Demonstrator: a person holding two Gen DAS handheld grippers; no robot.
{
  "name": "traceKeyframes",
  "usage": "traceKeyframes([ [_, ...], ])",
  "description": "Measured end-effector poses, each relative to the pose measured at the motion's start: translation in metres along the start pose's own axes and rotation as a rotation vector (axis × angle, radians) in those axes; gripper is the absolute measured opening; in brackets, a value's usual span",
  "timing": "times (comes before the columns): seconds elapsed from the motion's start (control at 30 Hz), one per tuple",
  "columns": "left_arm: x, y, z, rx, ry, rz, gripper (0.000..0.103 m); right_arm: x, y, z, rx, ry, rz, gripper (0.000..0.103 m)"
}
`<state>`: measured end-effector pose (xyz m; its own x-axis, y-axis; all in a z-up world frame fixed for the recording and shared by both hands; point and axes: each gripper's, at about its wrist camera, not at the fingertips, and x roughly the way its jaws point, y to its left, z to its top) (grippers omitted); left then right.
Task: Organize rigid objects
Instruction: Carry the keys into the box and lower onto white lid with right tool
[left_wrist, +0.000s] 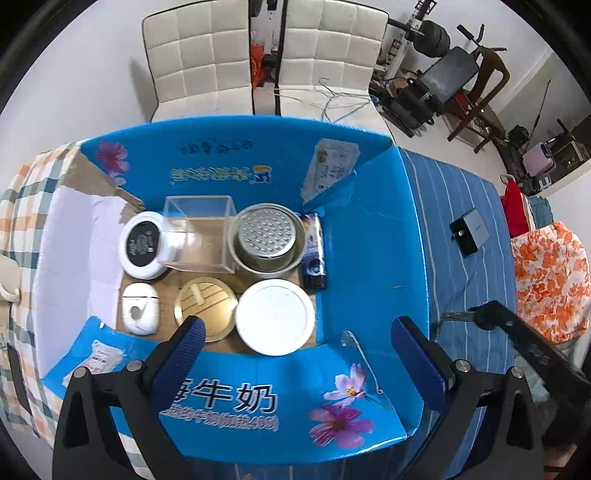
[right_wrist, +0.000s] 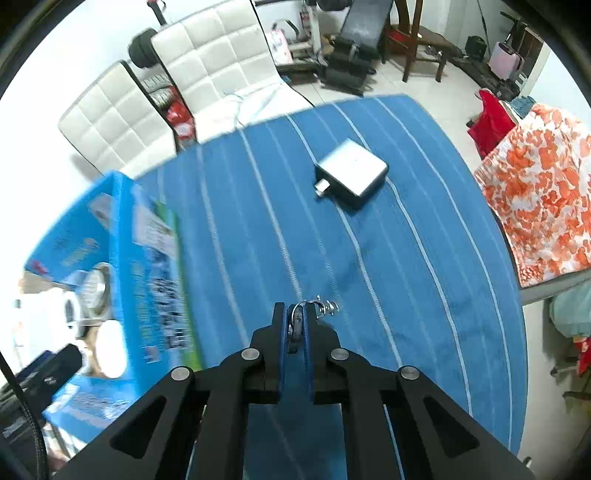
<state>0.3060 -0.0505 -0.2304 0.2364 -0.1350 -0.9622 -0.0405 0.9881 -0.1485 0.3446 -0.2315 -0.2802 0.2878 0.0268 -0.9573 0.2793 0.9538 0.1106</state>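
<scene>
A blue milk carton box (left_wrist: 373, 240) stands open under my left gripper (left_wrist: 297, 328), whose jaws are wide open and hold nothing. Inside lie a white jar with a black label (left_wrist: 146, 245), a clear plastic cube (left_wrist: 199, 232), a perforated metal bowl (left_wrist: 267, 238), a gold tin (left_wrist: 205, 306), a white round lid (left_wrist: 275, 315), a white case (left_wrist: 140, 308) and a dark lighter (left_wrist: 314, 254). My right gripper (right_wrist: 296, 314) is shut on a key (right_wrist: 317, 308) above the striped cloth, to the right of the box. A grey charger (right_wrist: 351, 173) lies further out on the cloth.
The blue striped cloth (right_wrist: 406, 258) covers the table, with a checked cloth (left_wrist: 26, 192) left of the box. Two white padded chairs (left_wrist: 199, 62) stand beyond the table. An orange flowered fabric (right_wrist: 546, 206) lies at the right edge. Gym equipment (left_wrist: 447, 81) fills the far floor.
</scene>
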Motion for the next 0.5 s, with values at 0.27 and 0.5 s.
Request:
traceKeyframes([
  [0.27, -0.065, 0.029, 0.002, -0.002, -0.095, -0.019, 0.103, -0.105, 0.054, 0.003, -0.125, -0.141, 0.145, 0.008],
  [0.5, -0.079, 0.074, 0.008, -0.027, -0.122, 0.08, 0.103, -0.11, 0.128, -0.012, -0.242, -0.087, 0.281, 0.008],
])
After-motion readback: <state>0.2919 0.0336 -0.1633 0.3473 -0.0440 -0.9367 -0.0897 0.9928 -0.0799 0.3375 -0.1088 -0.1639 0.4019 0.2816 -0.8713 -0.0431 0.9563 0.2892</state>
